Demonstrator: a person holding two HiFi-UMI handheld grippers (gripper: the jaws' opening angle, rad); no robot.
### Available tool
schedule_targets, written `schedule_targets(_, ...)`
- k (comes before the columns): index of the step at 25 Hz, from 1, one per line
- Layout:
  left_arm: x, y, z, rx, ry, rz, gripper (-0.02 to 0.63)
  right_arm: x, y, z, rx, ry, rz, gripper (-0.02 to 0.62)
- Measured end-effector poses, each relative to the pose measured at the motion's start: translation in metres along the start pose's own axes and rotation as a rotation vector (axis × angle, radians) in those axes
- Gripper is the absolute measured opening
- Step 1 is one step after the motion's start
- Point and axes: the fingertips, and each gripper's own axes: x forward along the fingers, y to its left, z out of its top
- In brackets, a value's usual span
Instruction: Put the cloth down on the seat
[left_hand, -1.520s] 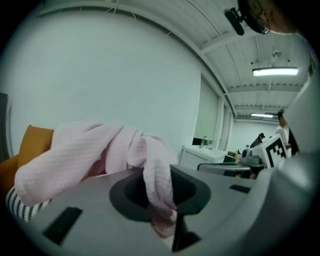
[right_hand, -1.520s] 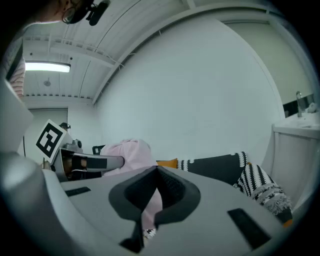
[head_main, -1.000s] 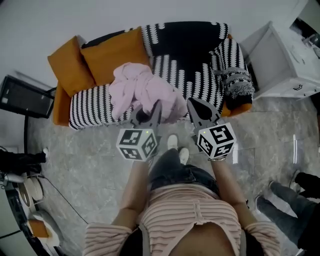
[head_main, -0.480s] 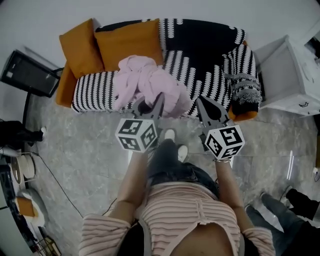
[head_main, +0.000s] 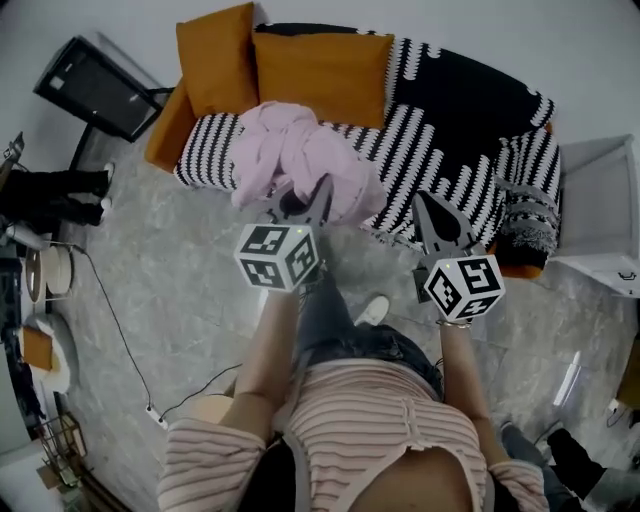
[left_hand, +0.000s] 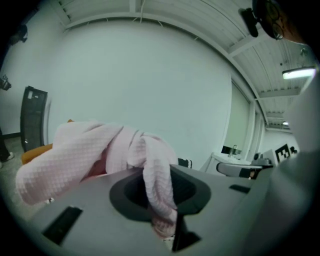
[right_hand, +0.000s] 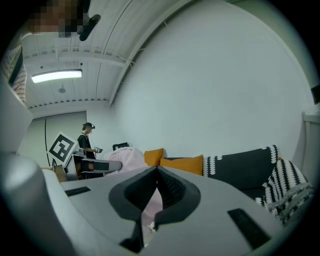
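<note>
A crumpled pink cloth (head_main: 300, 160) hangs in front of the sofa's black-and-white striped seat (head_main: 210, 150), at its left half near the orange cushions (head_main: 320, 75). My left gripper (head_main: 303, 197) is shut on a fold of it. In the left gripper view the cloth (left_hand: 85, 150) bulges over the jaws, and one strip runs down between them at the left gripper (left_hand: 159, 186). My right gripper (head_main: 428, 205) is to the right of the cloth, over the seat's front edge, shut and holding nothing. In the right gripper view the right gripper (right_hand: 156, 172) is closed, with the cloth (right_hand: 127, 156) beyond it.
A white cabinet (head_main: 600, 215) stands right of the sofa. A grey fringed knit (head_main: 525, 215) lies over its right arm. A black box (head_main: 95, 85) stands at the sofa's left end. Another person's legs (head_main: 50, 190) and a floor cable (head_main: 110, 320) are at the left.
The whole view has swung, so the sofa now lies slanted. Both grippers have shifted sideways along its front, the left still gripping the cloth. The right gripper is a little farther from the cloth.
</note>
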Motion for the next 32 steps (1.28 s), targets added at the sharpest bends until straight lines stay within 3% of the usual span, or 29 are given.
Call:
schedule_targets(12, -0.003, 0.174, 0.016, -0.108, -0.017, 0.129, 0.075, 0.182, 0.079, -0.01, -0.019, 0.095, 0.171, 0.008)
schedule_targets(22, -0.036, 0.338, 0.036, -0.175, -0.02, 0.244, 0.075, 0.346, 0.19, -0.015, -0.041, 0.157, 0.332, 0.008)
schedule_targets(32, -0.056, 0.427, 0.024, -0.274, -0.013, 0.33, 0.074, 0.428, 0.243, -0.037, -0.063, 0.279, 0.432, 0.008)
